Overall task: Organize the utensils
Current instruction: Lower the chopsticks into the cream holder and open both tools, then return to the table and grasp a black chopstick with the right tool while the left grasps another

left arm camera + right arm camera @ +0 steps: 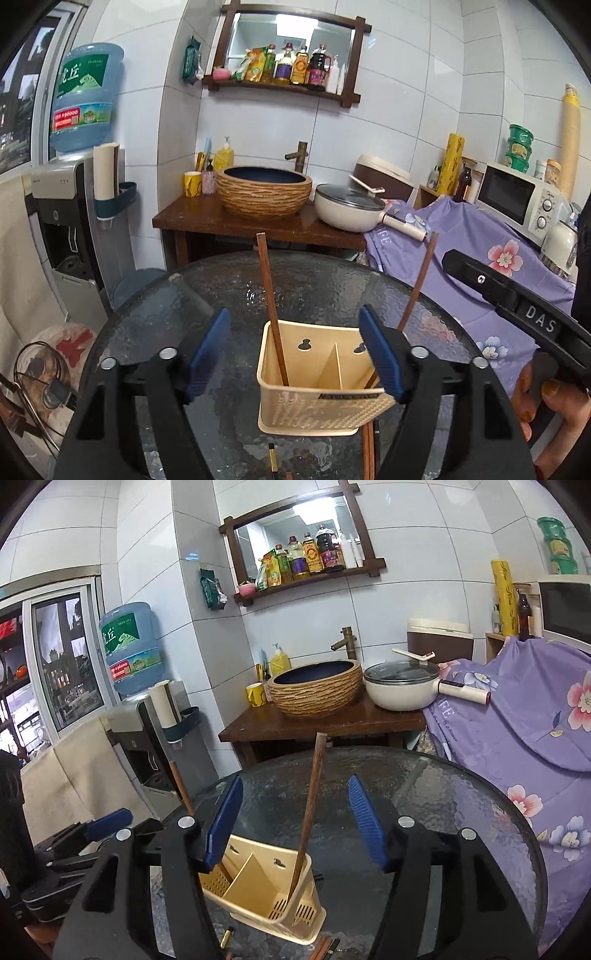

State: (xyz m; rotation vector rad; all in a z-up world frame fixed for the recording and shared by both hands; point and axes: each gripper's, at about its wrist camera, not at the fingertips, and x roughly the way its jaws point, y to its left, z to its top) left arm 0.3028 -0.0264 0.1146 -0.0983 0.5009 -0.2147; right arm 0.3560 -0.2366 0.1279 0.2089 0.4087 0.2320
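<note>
Round dark glass tabletop (229, 280): one cream two-compartment utensil holder (314, 391), a wooden chopstick (271, 306) upright in its left compartment, another chopstick (417, 284) leaning in its right. Left gripper (295, 354) and right gripper (295, 823): fingers apart, holding nothing, both above the holder.

Both grippers (295, 350) (295, 827) have black frames, ribbed blue pads and silver bolts (one reads "DAS"); the hand (546, 402) wears amber nail polish.

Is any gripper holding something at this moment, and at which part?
Nothing is held. The left gripper and right gripper are both open above the utensil holder; the two chopsticks stand in it free.
</note>
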